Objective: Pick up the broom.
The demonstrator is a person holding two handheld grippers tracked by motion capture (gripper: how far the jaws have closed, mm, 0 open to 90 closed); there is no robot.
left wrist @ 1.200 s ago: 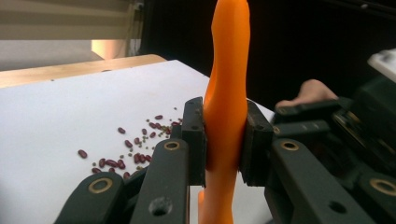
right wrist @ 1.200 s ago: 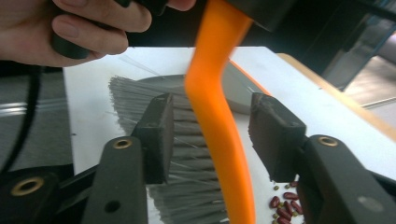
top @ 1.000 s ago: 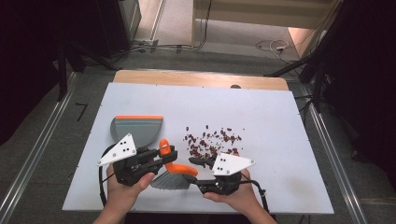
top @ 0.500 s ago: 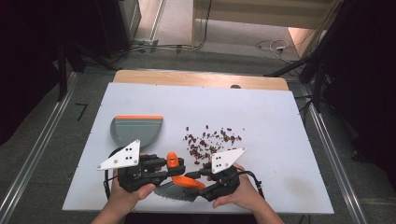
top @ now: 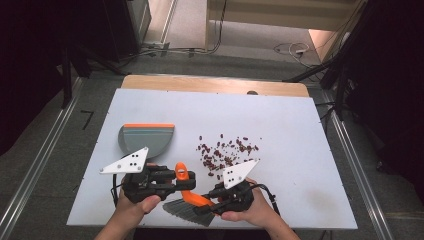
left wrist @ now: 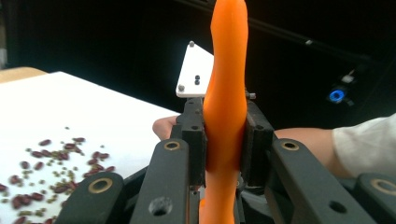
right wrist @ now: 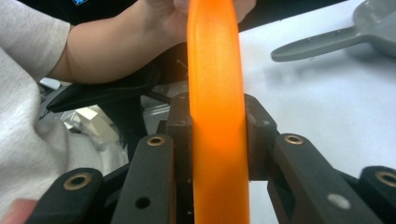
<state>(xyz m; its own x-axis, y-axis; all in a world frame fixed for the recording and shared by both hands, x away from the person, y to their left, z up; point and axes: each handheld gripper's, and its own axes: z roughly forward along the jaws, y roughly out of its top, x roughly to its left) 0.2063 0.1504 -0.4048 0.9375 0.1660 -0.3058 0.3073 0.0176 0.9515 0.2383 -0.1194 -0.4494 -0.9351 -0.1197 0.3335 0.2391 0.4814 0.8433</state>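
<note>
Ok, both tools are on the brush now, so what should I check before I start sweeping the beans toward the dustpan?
1. Left tool clamped on the brush handle: ok.
2. Right tool, jaws just closed, pads pressing on the handle: ok.
3. Brush bristles down on the table: cannot tell.
4. Red beans in one loose patch, away from the edge: ok.
5. Dustpan lying flat, left of the beans, held by neither tool: ok.
6. Dustpan's orange lip facing the beans: not ok, it faces the far side.

The high view looks forward and down over the whole desk (top: 300, 130), while each hand-held gripper's camera looks closely along its jaws at the shared orange brush handle (left wrist: 226, 93).
</note>
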